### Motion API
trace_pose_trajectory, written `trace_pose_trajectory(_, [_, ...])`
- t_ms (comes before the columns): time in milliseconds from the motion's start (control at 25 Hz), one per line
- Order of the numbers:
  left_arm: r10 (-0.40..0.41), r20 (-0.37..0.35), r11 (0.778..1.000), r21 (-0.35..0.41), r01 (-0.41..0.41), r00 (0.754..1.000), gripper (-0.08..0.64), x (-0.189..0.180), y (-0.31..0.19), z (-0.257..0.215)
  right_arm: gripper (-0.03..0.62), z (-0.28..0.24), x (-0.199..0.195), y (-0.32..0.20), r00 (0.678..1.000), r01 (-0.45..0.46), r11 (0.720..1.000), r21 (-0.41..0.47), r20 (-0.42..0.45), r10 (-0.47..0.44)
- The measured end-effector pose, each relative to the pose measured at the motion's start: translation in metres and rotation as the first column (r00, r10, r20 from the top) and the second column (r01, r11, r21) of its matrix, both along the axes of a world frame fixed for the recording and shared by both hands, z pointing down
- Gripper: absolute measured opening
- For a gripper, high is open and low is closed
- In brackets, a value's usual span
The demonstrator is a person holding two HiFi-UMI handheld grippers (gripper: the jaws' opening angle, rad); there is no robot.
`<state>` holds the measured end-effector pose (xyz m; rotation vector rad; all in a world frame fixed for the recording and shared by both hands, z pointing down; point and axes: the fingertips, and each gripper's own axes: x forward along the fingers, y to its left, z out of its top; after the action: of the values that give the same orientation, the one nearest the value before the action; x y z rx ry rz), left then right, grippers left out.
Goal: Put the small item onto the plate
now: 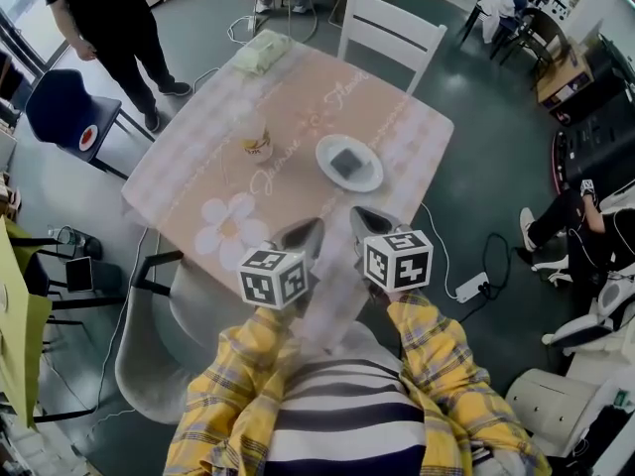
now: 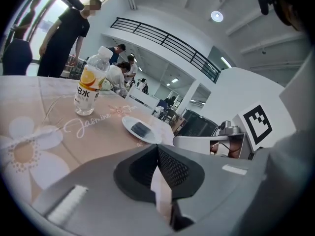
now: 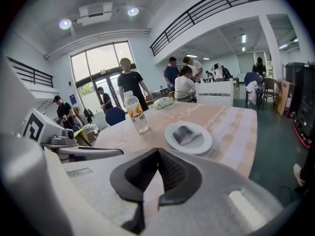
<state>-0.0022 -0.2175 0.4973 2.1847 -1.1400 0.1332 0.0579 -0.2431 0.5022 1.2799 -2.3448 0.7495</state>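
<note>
Dark grey square item [image 1: 347,163] on round white plate [image 1: 373,173].
My left tongs [image 1: 307,230] and right tongs [image 1: 363,218] are closed, empty.

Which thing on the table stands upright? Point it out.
The clear bottle with the orange label, left of the white plate. The plate and the pale green packet at the far edge both lie flat.
</note>
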Motion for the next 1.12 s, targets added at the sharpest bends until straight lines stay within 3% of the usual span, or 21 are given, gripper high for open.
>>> trace_pose_trajectory(560, [0.088, -0.004, 0.996, -0.011, -0.088, 0.996, 0.002, 0.001, 0.068, -0.002, -0.002, -0.003, 0.007, 0.060, 0.999, -0.040, 0.999, 0.002, 0.006, 0.040])
trace_pose_trajectory(880, [0.118, -0.009, 0.993, -0.025, -0.118, 0.993, 0.002, -0.003, 0.095, 0.001, -0.002, 0.011, 0.008, 0.105, 1.000, -0.027, 0.999, -0.036, 0.004, 0.027])
trace_pose_trajectory(1120, [0.115, -0.024, 0.992, -0.040, -0.116, 0.993, 0.002, -0.006, 0.111, 0.005, -0.003, 0.021, 0.008, 0.127, 0.996, -0.075, 0.994, -0.074, 0.032, 0.077])
